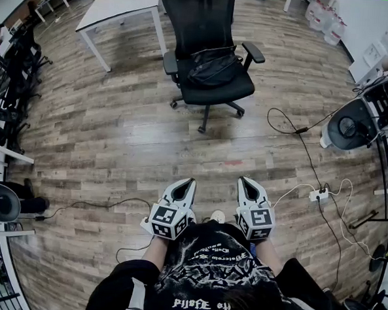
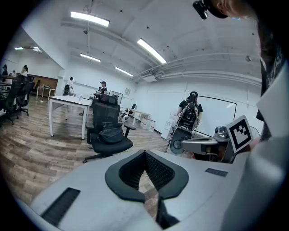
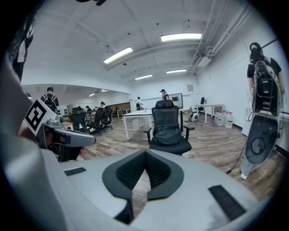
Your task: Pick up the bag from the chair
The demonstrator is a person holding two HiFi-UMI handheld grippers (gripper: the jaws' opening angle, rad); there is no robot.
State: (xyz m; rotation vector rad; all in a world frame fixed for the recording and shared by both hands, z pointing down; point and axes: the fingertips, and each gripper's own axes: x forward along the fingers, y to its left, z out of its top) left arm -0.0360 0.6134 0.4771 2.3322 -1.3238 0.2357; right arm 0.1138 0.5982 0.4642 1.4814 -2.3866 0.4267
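A black bag (image 1: 214, 67) lies on the seat of a black office chair (image 1: 199, 20) at the far side of the wooden floor. Both grippers are held close to the person's body, well short of the chair. My left gripper (image 1: 187, 183) is shut, its tips touching with nothing between them. My right gripper (image 1: 247, 182) is likewise shut and empty. The left gripper view shows the bag (image 2: 110, 133) far off to the left, beyond the left gripper (image 2: 145, 153). The right gripper view has the bag (image 3: 167, 134) straight ahead above the right gripper (image 3: 145, 153).
A white table (image 1: 118, 9) stands left of the chair. Cables and a power strip (image 1: 319, 195) trail over the floor at right, near a white machine (image 1: 350, 124). Water bottles (image 1: 323, 18) stand at the back right; dark office chairs (image 1: 10, 54) line the left edge.
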